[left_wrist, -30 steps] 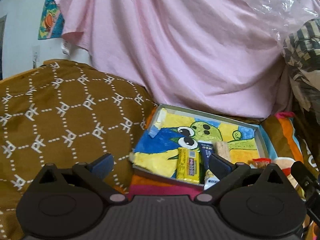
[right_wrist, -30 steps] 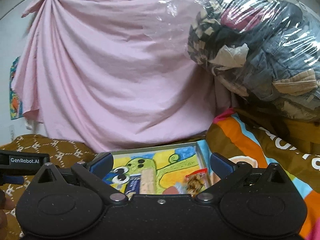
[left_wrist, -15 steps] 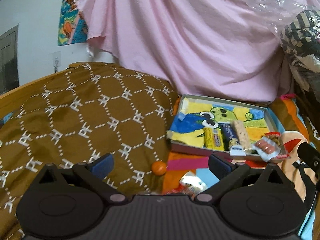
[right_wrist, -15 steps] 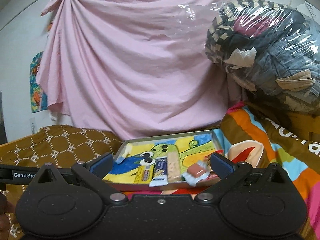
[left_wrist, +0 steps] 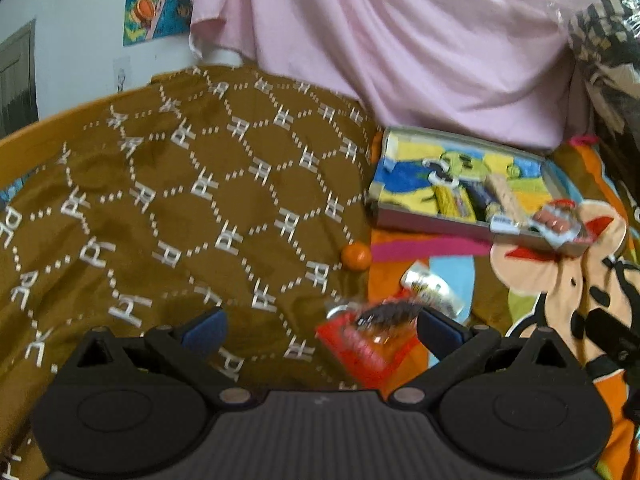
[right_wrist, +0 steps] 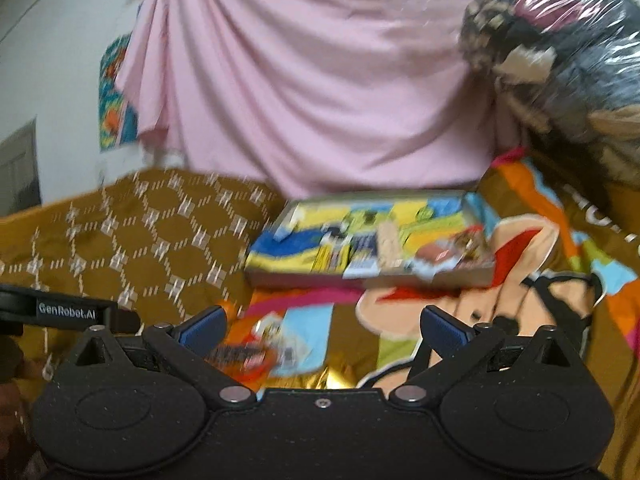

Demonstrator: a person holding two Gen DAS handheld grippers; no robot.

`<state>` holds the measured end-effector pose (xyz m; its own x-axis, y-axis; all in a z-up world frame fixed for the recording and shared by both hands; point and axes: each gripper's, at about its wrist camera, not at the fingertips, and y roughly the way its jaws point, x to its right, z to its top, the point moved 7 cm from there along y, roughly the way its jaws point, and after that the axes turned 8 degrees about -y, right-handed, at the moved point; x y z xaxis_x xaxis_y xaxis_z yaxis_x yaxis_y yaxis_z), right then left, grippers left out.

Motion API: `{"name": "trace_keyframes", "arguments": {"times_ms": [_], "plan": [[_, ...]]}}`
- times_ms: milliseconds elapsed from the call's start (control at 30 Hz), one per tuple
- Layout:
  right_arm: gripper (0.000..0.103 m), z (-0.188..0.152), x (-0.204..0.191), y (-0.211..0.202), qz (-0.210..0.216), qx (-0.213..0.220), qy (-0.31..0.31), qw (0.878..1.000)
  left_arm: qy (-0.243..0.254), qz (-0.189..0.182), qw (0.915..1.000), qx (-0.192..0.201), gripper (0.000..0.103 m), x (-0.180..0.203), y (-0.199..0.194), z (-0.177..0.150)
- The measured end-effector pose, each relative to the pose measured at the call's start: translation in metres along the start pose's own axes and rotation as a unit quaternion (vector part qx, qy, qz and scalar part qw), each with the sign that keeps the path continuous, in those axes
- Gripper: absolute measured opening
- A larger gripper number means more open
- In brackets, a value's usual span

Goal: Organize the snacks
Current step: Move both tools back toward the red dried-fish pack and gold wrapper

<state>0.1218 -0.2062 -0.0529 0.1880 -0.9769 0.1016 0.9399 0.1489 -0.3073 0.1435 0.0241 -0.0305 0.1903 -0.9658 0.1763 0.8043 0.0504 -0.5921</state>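
Observation:
A shallow tray (left_wrist: pixel 424 224) (right_wrist: pixel 280 274) with a cartoon print lies on the bed and holds several snack packs in a row, among them a yellow bar (left_wrist: pixel 454 202) and a clear sausage pack (left_wrist: pixel 558 224). Loose on the bedding in front of it lie a red snack packet (left_wrist: pixel 366 346) (right_wrist: pixel 244 358), a silver packet (left_wrist: pixel 432 288) and a small orange ball (left_wrist: pixel 355 256). My left gripper (left_wrist: pixel 320 326) is open, well back from the tray, with the red packet just inside its right finger. My right gripper (right_wrist: pixel 322 326) is open and holds nothing.
A brown patterned cushion (left_wrist: pixel 180 200) fills the left. A pink sheet (left_wrist: pixel 400 40) hangs behind the tray. A clear bag of clothes (right_wrist: pixel 560 64) sits at the right. A colourful cartoon blanket (right_wrist: pixel 520 280) covers the bed. Gold foil (right_wrist: pixel 332 378) lies near my right gripper.
Both grippers have pulled back from the tray, which now looks smaller and farther. The loose packets and the orange ball in front of it have come into view.

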Motion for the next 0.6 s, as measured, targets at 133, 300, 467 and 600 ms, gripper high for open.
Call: {"name": "trace_keyframes", "arguments": {"times_ms": [133, 300, 467, 600], "plan": [[0.102, -0.017, -0.012, 0.013, 0.017, -0.036, -0.015, 0.999, 0.005, 0.006, 0.9997, -0.022, 0.103, -0.009, 0.010, -0.014], [0.102, -0.038, -0.022, 0.029, 0.027, -0.077, -0.024, 0.996, 0.011, 0.012, 0.9992, -0.036, 0.103, -0.017, 0.020, -0.026], [0.102, -0.049, -0.025, 0.040, 0.031, -0.098, -0.034, 0.994, 0.020, 0.011, 0.9987, -0.046, 0.103, -0.021, 0.028, -0.034], [0.102, -0.056, -0.025, 0.047, 0.031, -0.111, -0.037, 0.993, 0.028, 0.004, 0.9984, -0.048, 0.103, -0.019, 0.034, -0.035]]}}
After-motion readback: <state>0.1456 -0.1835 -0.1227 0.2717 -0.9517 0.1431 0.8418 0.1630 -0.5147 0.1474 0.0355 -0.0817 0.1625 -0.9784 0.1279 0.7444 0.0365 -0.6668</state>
